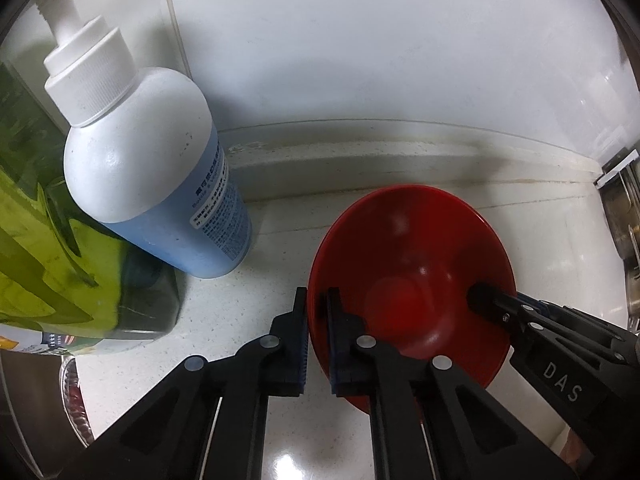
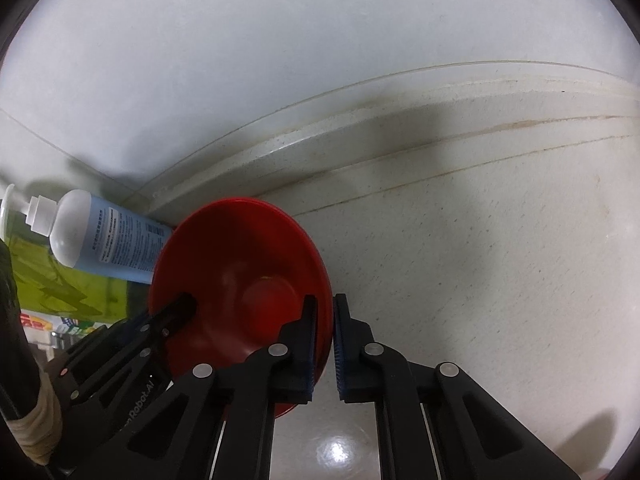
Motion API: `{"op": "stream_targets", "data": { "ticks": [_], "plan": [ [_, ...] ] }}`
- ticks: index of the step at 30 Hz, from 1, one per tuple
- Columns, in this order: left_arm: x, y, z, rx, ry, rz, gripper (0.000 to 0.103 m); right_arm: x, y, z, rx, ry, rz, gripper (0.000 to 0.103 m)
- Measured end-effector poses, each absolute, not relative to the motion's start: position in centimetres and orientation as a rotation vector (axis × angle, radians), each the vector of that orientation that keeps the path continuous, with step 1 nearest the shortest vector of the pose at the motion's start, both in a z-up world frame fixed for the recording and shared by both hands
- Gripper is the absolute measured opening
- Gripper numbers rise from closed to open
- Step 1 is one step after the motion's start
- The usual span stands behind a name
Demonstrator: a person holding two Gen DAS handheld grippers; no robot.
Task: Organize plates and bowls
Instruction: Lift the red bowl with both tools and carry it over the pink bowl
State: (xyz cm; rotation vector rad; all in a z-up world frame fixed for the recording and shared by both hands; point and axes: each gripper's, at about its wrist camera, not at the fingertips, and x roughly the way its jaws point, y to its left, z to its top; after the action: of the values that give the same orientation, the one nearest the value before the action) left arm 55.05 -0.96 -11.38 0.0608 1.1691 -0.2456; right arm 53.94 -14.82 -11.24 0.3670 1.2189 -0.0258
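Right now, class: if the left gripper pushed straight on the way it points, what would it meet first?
The left gripper is clamped on the red bowl's rim, pointing steeply down. It would probably press the bowl into the white countertop; depth is unclear.

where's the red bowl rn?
The red bowl sits on the white counter near the back wall, right of the blue-and-white pump bottle, its rim pinched by the left claw and right claw.

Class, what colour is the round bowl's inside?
Glossy red bowl, clearest in the left wrist view.

Green bottle point(image 1: 60, 264) cut off at left; label text unreadable.
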Motion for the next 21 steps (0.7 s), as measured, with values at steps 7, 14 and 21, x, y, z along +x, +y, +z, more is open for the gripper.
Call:
{"op": "stream_targets", "data": {
  "ticks": [7,14,21],
  "plan": [
    [54.1,-0.5,-10.2,0.043,1.155,-0.250,0.010,52.9,-14.8,-10.5,0.353,1.198,-0.034,0.009],
    [52.3,-0.1,-8.3,0.032,1.124,-0.264,0.010,51.1,-14.5,-8.9,0.343,1.159,-0.031,0.009],
    [49.6,0.0,-6.2,0.035,1.085,-0.295,0.010,48.3,-14.7,-7.0,0.325,1.117,-0.031,0.009]
  ]
}}
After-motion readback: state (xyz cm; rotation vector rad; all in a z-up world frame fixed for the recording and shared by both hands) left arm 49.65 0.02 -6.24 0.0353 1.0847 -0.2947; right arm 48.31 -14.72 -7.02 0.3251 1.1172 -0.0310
